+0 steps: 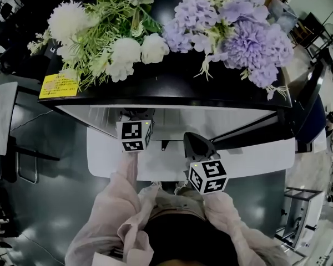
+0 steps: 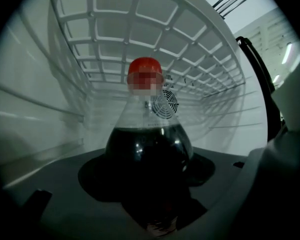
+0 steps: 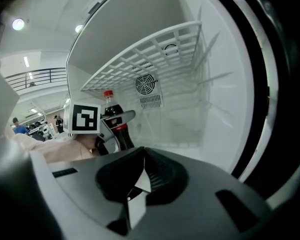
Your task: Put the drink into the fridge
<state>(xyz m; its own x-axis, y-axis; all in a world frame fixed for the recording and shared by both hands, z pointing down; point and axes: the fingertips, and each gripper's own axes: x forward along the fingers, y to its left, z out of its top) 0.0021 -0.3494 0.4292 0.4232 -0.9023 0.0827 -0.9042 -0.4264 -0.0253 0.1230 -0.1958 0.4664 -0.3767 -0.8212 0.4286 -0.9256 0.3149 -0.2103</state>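
Left gripper (image 2: 150, 204) jaws stand wide, clamped round the dark drink bottle (image 2: 149, 149) so it rides upright, already inside the fridge (image 3: 215, 109) under the wire shelf (image 2: 190, 49); right gripper (image 3: 135, 194) hangs beside, jaws together and empty, probably clear of the way

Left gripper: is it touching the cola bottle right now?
Touching. The right gripper view shows the left gripper with jaws clamped across the bottle inside the fridge.
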